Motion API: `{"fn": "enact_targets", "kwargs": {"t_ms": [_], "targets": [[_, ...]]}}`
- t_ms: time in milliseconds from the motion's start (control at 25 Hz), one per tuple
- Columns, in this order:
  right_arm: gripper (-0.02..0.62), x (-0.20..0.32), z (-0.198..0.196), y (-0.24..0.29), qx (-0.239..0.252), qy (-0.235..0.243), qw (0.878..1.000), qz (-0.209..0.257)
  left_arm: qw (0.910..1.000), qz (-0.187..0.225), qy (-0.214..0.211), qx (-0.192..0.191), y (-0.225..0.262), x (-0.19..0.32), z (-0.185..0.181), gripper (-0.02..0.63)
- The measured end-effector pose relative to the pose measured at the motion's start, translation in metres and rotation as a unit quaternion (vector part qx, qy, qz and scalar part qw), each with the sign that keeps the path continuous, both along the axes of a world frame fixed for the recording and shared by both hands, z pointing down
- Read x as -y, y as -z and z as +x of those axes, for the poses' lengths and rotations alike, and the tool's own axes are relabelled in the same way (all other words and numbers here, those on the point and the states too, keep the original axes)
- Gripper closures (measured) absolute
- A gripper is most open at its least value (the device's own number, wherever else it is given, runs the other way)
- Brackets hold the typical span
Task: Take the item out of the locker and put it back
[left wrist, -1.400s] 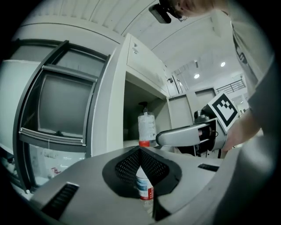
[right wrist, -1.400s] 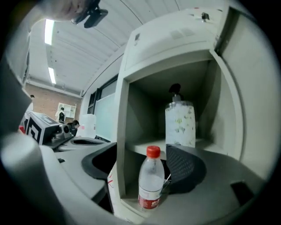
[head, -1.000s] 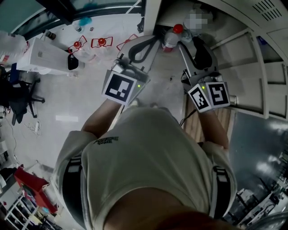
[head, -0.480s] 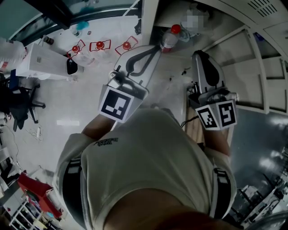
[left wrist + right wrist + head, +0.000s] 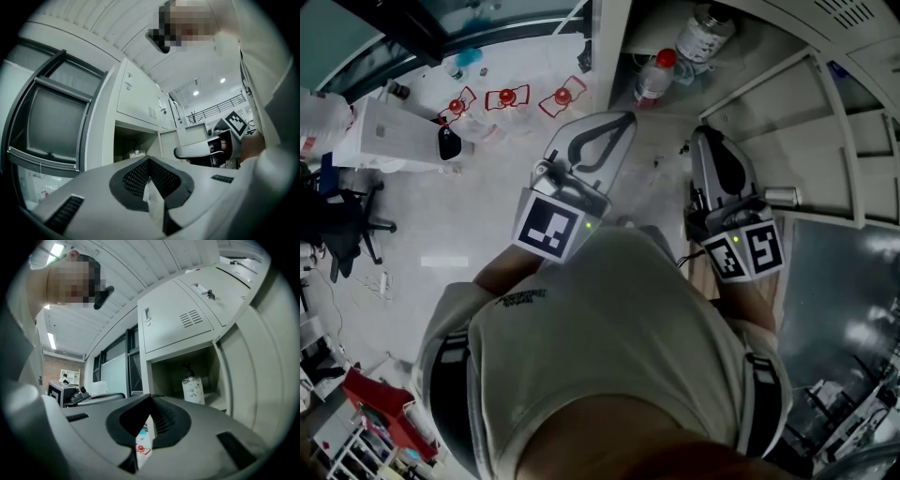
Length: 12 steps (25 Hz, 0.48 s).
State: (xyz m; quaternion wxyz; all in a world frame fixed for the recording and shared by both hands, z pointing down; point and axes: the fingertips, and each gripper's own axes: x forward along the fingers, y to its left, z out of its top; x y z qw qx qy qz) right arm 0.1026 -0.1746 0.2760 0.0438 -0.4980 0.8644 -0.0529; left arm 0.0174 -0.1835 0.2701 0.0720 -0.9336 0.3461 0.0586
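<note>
A bottle with a red cap [image 5: 654,77] stands in the open locker [image 5: 741,84], and a clear bottle with a dark cap [image 5: 704,33] stands further in. The right gripper view shows a patterned bottle with a dark top [image 5: 193,389] upright in the open compartment [image 5: 164,376]. My right gripper [image 5: 705,133] [image 5: 150,397] has just been closing and is shut with nothing between its jaws, a short way back from the locker. My left gripper [image 5: 623,117] [image 5: 149,160] is shut and empty beside it. The right gripper [image 5: 178,152] also shows in the left gripper view.
Closed locker doors [image 5: 187,319] sit above the compartment, and its open door [image 5: 262,380] hangs at the right. On the floor to the left lie red items [image 5: 508,96], a white box [image 5: 394,127] and an office chair [image 5: 337,211].
My right gripper stood open by the red-capped bottle, then shut and drew back from the locker. The bottle stays in the locker. My left gripper also drew back.
</note>
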Motion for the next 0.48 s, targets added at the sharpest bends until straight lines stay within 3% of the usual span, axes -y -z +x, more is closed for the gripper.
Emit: {"fn": "enact_targets", "kwargs": {"t_ms": [480], "targets": [[0.594, -0.011, -0.022, -0.004, -0.014, 0.004, 1.0, -0.003, 0.9996, -0.02, -0.012, 0.014, -0.014, -0.003, -0.009, 0.594]]}}
